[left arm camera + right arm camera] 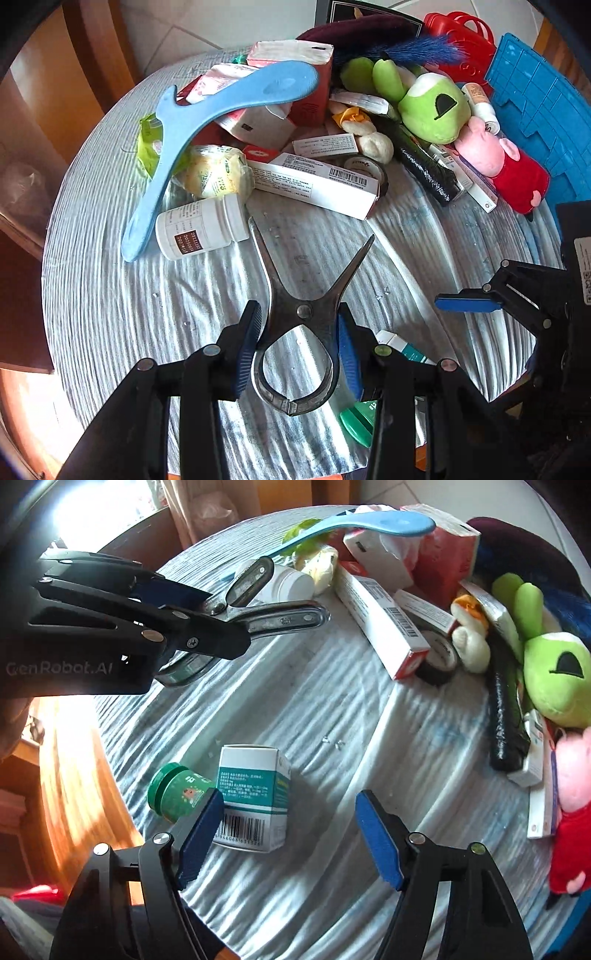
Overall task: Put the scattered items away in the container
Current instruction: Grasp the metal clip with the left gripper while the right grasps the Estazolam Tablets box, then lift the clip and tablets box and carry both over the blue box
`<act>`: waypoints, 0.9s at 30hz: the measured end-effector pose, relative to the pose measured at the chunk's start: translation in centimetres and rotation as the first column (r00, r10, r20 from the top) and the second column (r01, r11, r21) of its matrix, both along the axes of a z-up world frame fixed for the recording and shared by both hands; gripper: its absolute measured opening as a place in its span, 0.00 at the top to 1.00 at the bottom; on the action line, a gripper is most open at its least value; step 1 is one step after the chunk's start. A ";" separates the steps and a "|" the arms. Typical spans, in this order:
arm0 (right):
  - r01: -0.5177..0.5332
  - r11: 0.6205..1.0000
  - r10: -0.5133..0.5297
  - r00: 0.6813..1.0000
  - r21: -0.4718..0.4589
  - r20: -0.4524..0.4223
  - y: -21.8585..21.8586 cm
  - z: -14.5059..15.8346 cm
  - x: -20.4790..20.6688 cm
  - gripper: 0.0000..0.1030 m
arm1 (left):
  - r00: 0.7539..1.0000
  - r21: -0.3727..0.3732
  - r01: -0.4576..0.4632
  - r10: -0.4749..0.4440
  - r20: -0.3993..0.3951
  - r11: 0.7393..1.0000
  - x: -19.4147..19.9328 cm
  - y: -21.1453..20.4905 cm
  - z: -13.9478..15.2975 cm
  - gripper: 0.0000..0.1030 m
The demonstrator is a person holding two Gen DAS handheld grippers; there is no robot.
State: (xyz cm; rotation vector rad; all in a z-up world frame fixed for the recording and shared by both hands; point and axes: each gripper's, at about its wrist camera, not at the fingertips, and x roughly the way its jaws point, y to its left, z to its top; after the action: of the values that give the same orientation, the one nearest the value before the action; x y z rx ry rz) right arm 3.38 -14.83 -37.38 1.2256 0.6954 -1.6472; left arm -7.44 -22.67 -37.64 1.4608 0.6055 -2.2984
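The looped handles of the metal scissors (pixel 295 325) are clamped by the left gripper (pixel 300 345), blades splayed above the striped cloth (pixel 110 314). A green jar (pixel 173 794) and teal box (pixel 255 794), half hidden there, are seen plainly beside the gaping, empty right gripper (pixel 291 840). The blue container (pixel 543 122) is cut off at right.

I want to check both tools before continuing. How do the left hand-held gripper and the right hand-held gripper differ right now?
The left hand-held gripper is shut on the metal scissors; the right hand-held gripper is open and holds nothing. The left one is lifted with the scissors above the table, while the right one hangs near the teal-and-white box and the green jar. Both have black arms and blue pads.
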 end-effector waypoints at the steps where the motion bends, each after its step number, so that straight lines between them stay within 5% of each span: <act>1: -0.011 1.000 0.011 1.000 0.006 0.005 -0.3 -0.1 0.1 0.29 | 1.000 -0.001 0.000 0.000 0.000 1.000 0.0 0.0 0.0 0.61; 8: -0.030 0.998 0.030 1.000 0.055 0.008 -1.3 -2.2 0.3 0.31 | 1.000 -0.014 -0.007 0.007 0.004 1.000 -0.2 -0.2 0.2 0.61; 10: -0.022 0.997 0.021 1.000 0.078 0.005 -1.3 -3.0 -0.1 0.47 | 1.000 -0.021 -0.008 0.008 0.004 1.000 -0.2 -0.3 0.3 0.61; 11: -0.016 0.997 0.016 1.000 0.080 -0.002 -1.2 -3.1 -0.3 0.65 | 1.000 -0.022 -0.008 0.008 0.004 1.000 -0.1 -0.3 0.4 0.61; 27: 0.037 0.999 -0.035 0.997 0.034 -0.067 0.9 0.5 -2.0 0.65 | 1.000 -0.073 -0.027 0.026 -0.009 0.997 -1.4 -0.3 2.5 0.61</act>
State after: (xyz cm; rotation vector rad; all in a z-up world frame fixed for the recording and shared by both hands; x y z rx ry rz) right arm 1.42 -13.89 -36.91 1.2186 0.7500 -1.7184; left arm -8.82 -22.96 -35.12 1.4022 0.5343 -2.2824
